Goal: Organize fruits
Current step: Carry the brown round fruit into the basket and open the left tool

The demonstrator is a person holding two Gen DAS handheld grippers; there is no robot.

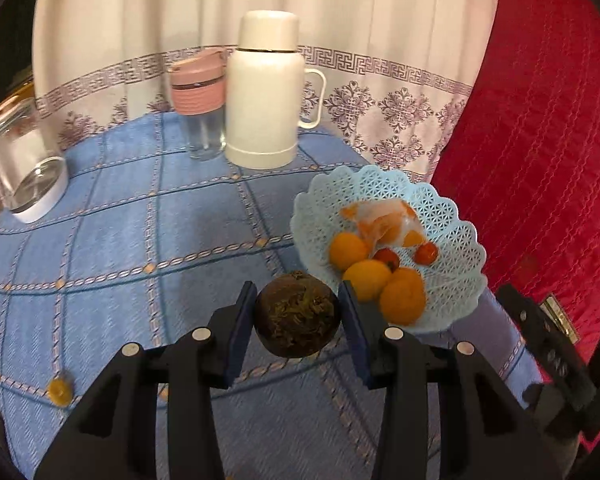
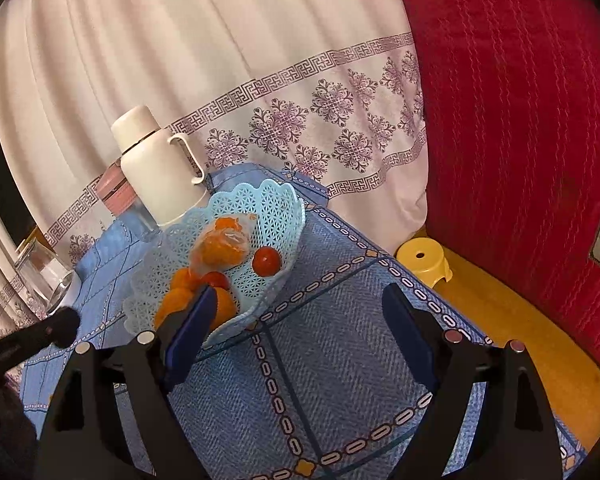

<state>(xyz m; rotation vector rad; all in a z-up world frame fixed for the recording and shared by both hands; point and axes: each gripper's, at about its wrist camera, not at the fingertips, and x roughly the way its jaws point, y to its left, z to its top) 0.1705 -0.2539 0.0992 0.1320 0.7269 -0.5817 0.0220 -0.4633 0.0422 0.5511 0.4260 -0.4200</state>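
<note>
The step in hand is transport of one fruit to the basket. The left gripper (image 1: 298, 318) holds a dark round fruit (image 1: 297, 314), its two blue-padded fingers (image 1: 242, 334) pressed against the fruit's opposite sides at a narrow opening. The fruit is clear of the surface and sits just beside the near-left rim of the pale blue lattice basket (image 1: 452, 216), not yet over it.

The basket already contains several orange fruits (image 1: 366, 280), two small red fruits (image 1: 426, 253) and a clear bag of orange pieces (image 1: 384, 222).

The right gripper (image 2: 300, 336) stands wide open with nothing between its fingers (image 2: 410, 336). It hangs over bare cloth beside the basket; its left finger overlaps the basket's near rim in the right wrist view, and contact cannot be told.

Judged next move: carry the fruit over the rim, lower it onto a free patch of the basket floor, then release. The fruit is round, so it is likely to roll against the pile.

The surface (image 1: 140, 240) is covered by a blue checked cloth with stitched lines. At its far edge stand a white flask (image 1: 264, 92), a pink-lidded glass cup (image 1: 200, 104) and a glass jar (image 1: 24, 156). A small yellow disc (image 1: 59, 391) lies near the left front. Behind hangs a white curtain (image 1: 380, 40) with a purple border; red quilted fabric (image 1: 540, 160) fills the right. A yellow stool (image 2: 422, 262) stands on the floor.
</note>
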